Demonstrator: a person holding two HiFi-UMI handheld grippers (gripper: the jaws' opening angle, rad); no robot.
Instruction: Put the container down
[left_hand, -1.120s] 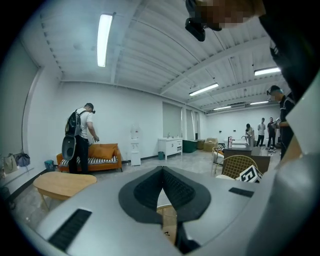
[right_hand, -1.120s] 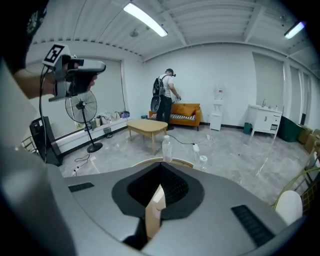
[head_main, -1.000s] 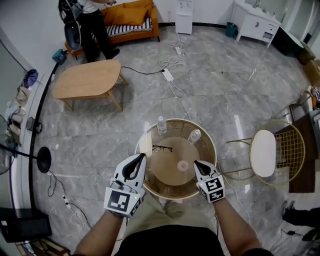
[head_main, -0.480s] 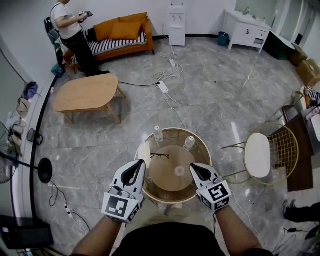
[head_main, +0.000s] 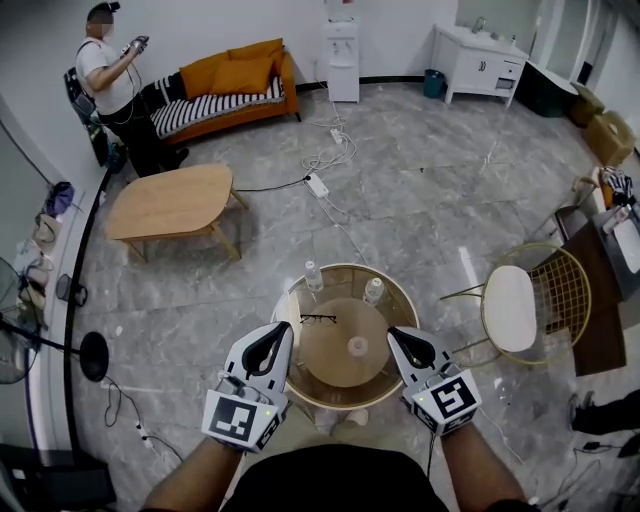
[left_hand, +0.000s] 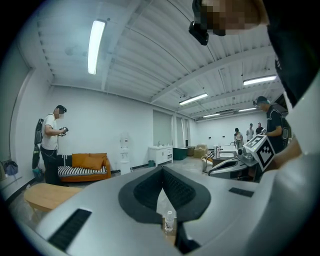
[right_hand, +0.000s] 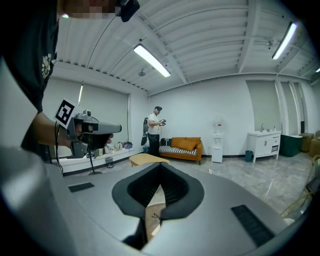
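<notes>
On the table stands a small pale container.

readable text: none | labels, brands, numbers, signs: none legible

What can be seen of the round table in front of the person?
The round table has a thin gold-coloured rim, a clear glass-like top and a tan round disc at its centre. It stands upright on the grey marble-look floor, left of a gold wire chair. At its far side stand a clear bottle and a second bottle. Dark-framed eyeglasses lie left of centre. A small pale round container sits near the middle.
</notes>
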